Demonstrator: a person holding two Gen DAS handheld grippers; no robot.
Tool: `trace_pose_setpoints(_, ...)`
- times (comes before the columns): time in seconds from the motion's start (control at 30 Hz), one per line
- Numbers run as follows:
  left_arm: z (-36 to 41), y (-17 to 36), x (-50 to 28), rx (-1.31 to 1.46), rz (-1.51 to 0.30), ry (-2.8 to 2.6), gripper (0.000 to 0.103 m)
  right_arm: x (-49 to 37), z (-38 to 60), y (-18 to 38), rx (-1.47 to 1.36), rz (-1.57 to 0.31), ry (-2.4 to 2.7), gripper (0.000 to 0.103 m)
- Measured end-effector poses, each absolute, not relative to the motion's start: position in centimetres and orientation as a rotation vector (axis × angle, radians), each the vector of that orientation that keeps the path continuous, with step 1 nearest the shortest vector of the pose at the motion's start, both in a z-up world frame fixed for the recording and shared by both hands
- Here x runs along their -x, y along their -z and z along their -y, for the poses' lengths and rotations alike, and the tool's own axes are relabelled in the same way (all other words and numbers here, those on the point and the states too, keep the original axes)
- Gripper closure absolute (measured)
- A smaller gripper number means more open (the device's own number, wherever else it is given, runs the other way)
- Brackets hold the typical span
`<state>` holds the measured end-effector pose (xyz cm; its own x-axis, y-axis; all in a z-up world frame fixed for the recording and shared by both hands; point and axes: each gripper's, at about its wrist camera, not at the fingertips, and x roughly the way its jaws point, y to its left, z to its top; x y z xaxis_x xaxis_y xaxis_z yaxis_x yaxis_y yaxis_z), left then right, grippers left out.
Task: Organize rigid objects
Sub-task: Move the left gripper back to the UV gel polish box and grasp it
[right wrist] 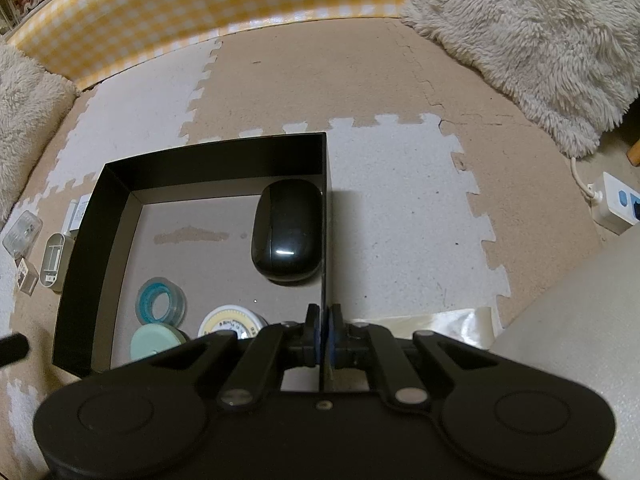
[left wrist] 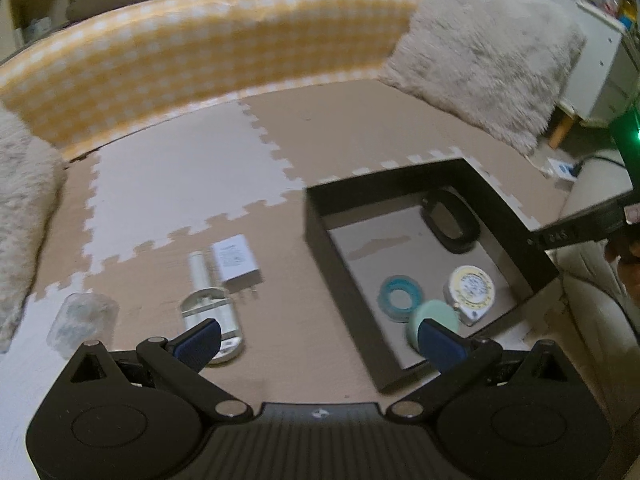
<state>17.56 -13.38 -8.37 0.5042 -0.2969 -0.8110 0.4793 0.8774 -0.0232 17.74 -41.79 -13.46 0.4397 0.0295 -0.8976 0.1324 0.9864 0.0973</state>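
Note:
A black open box (left wrist: pixel 320 236) (right wrist: pixel 96 200) sits on the foam floor mat. It holds a black mouse (left wrist: pixel 450 220) (right wrist: pixel 286 232), a blue tape ring (left wrist: pixel 400 296) (right wrist: pixel 160 300), a pale green round case (left wrist: pixel 430 316) (right wrist: pixel 154 342) and a white round tape measure (left wrist: pixel 470 286) (right wrist: pixel 230 320). My right gripper (right wrist: pixel 324 330) is shut on the box's right wall. My left gripper (left wrist: pixel 320 340) is open and empty, above the box's near left corner. Left of the box lie a white charger (left wrist: pixel 236 258), a white oblong holder (left wrist: pixel 212 320) (right wrist: pixel 54 258) and a clear plastic case (left wrist: pixel 82 320) (right wrist: pixel 22 232).
A yellow checked cushion wall (left wrist: pixel 180 60) runs along the back. Fluffy pillows lie at the back right (left wrist: pixel 480 48) and far left (left wrist: pixel 20 200). A white power strip (right wrist: pixel 616 200) lies on the right. A small box (right wrist: pixel 26 276) lies by the holder.

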Motion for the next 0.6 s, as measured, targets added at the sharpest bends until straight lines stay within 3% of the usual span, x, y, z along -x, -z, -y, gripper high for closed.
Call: trace_pose_setpoints(0.6, 2.6, 13.0, -19.9, -0.087, -0.884, 0.212, 0.002, -17.8, 41.5, 13.4, -0.139, -1.117, 0.066, 0.099)
